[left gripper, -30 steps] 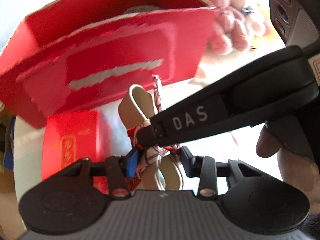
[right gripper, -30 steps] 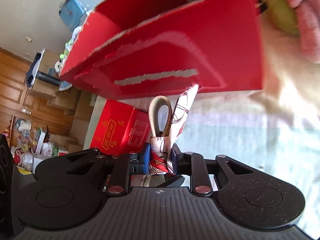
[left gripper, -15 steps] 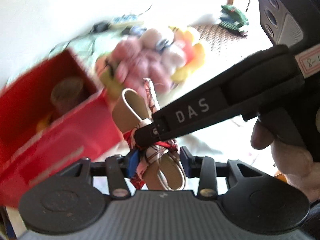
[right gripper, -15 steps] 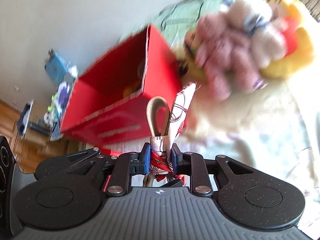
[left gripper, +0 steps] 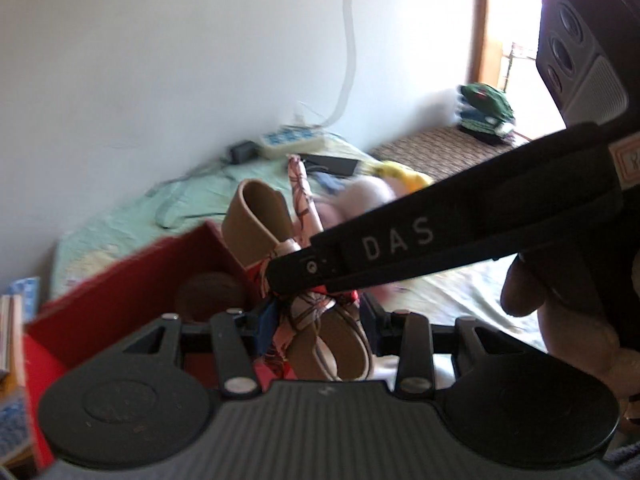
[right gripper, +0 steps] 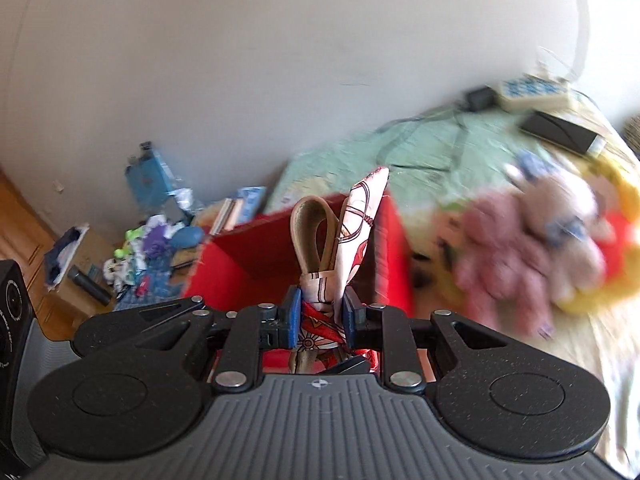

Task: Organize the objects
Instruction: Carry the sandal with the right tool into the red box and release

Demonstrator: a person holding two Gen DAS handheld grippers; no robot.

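Now the right gripper (right gripper: pixel 318 312) is clamped on the scarf-wrapped strap (right gripper: pixel 320 248), while the left gripper (left gripper: pixel 316 316) has its jaws loosely around the same bundle. Beyond, the red box (right gripper: pixel 248 256), earlier looming overhead, sits below, open-topped; a drop looks close.

Sunlit bedroom, plain white wall (right gripper: pixel 240 60)
A green-sheeted bed (right gripper: pixel 420 148) stands against the wall; beside it, wooden floor (right gripper: pixel 24 236); a bright window (left gripper: pixel 516 20) beyond it.
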